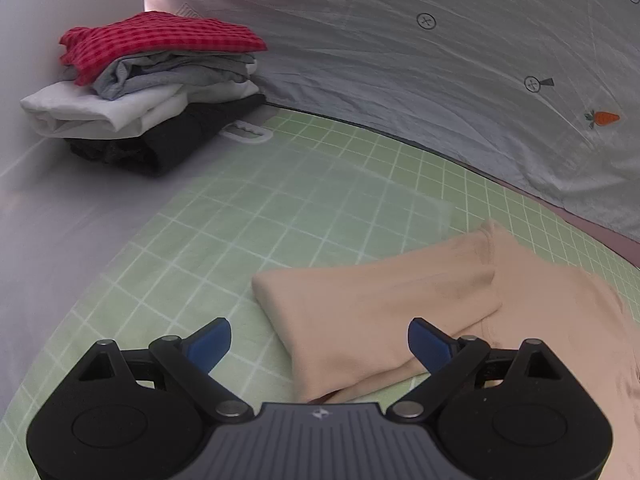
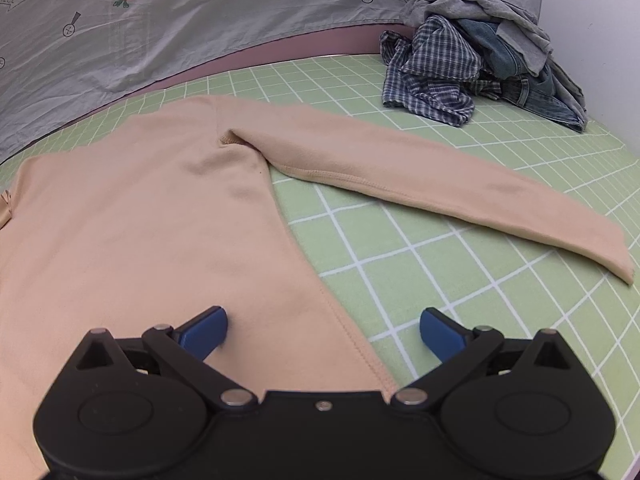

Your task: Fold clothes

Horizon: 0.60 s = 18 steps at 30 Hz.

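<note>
Green grid mat (image 2: 460,280) carries the beige top (image 2: 140,220) lying flat, soft and light I judge, so with left gripper (image 1: 319,344) and right gripper (image 2: 323,330) both wide and empty I would pinch its hem edge.

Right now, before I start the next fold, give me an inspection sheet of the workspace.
Surface: green grid mat, flat.
Job's things: peach long-sleeve top spread flat; one sleeve folded in, other sleeve stretched out.
Clutter: folded stack, red checked piece on top; unfolded heap of plaid, denim, grey.
Grippers: left tool open over folded sleeve; right tool open over the top's side seam.
Cables: nothing seen.
Surroundings: grey carrot-print sheet behind.
</note>
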Motion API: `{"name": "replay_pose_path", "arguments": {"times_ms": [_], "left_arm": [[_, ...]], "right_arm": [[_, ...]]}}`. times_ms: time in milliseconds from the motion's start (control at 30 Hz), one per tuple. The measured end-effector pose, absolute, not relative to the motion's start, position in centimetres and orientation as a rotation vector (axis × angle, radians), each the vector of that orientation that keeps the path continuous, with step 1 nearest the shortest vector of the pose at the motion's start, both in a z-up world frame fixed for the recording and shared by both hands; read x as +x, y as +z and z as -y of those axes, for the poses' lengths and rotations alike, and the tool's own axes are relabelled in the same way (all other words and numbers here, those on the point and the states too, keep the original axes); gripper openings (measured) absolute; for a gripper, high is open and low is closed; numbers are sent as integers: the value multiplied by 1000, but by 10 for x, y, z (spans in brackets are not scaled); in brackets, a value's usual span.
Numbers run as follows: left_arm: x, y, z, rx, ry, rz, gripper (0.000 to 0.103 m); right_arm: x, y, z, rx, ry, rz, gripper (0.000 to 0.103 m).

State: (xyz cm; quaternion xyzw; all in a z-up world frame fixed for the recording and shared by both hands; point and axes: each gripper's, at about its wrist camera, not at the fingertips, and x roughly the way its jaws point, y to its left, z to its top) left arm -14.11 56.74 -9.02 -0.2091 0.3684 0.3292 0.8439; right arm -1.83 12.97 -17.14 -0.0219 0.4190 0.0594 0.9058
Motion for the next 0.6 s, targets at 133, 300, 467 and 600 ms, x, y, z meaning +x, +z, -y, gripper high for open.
{"name": "replay_pose_path", "arguments": {"times_ms": [133,300,467,600], "left_arm": [[-99,-103,-562,-371,539,-838,50],[-53,-123,-549,-331,437,-903,34],[-30,-136,-538,-218,399,-926,39],[-27,-135,-540,-231,374,-931,51]], "right_arm": [[-18,-172,-130,-46,124,-873,103],[-19,-172,-131,-37,106,-872,103],[-20,-172,-133,-28,85,-872,103],[-20,-172,-135,-23,72,-873,103]]}}
